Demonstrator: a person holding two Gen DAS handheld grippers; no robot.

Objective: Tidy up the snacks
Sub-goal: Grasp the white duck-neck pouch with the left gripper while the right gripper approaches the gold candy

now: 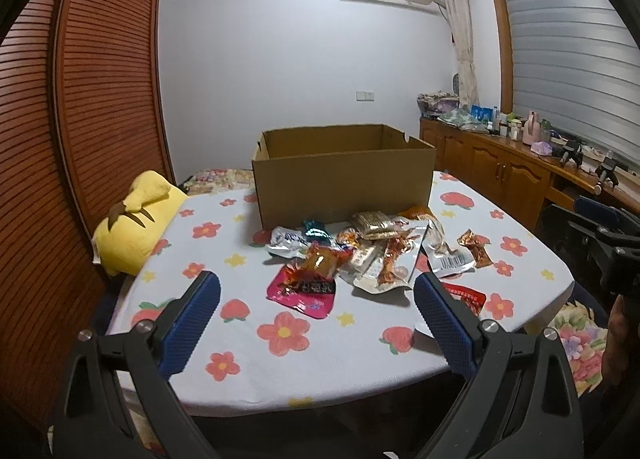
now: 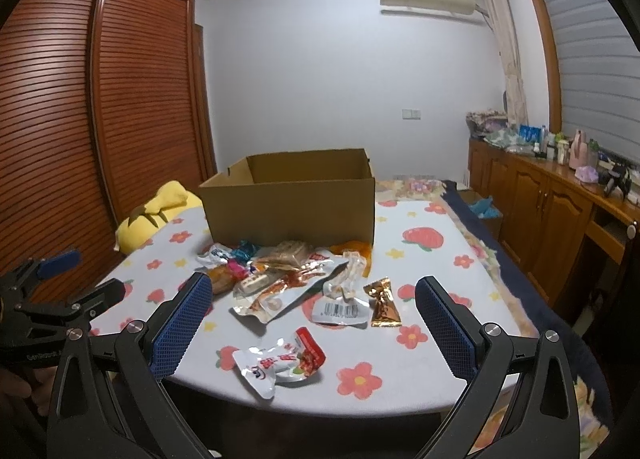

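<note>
1. Bedroom furniture is framing the scene: a louvred wooden wardrobe on the left, a wooden sideboard on the right, and between them a white cloth printed with red flowers and strawberries [image 1: 248,359] is covering the work surface.

2. An open brown cardboard box [image 1: 344,187] is standing at the far middle of that cloth, its top open, with no snack showing inside from either view.

3. Loose foil and plastic snack packets [image 1: 372,251] are lying in a heap just in front of the box's near wall, spreading toward the near edge.

4. The left gripper [image 1: 316,313] is hovering over the near edge with its blue-padded fingers wide apart and nothing between them; a pink and dark glossy snack packet [image 1: 306,293] is lying straight ahead of it, closest of the pile on that side.

5. The right gripper [image 2: 314,319] is also hanging with its fingers spread and nothing in them; a crumpled white and red plastic snack packet [image 2: 280,365] is lying alone, apart from the heap, just ahead and slightly left of its centre line, its long axis running left to right.

6. A small gold and brown foil sachet [image 2: 384,305] is lying a little farther off, near the right finger.

7. Judging by this layout, the right gripper is nearer to that lone white and red packet, which would then travel far, over the heap, into the box.
</note>
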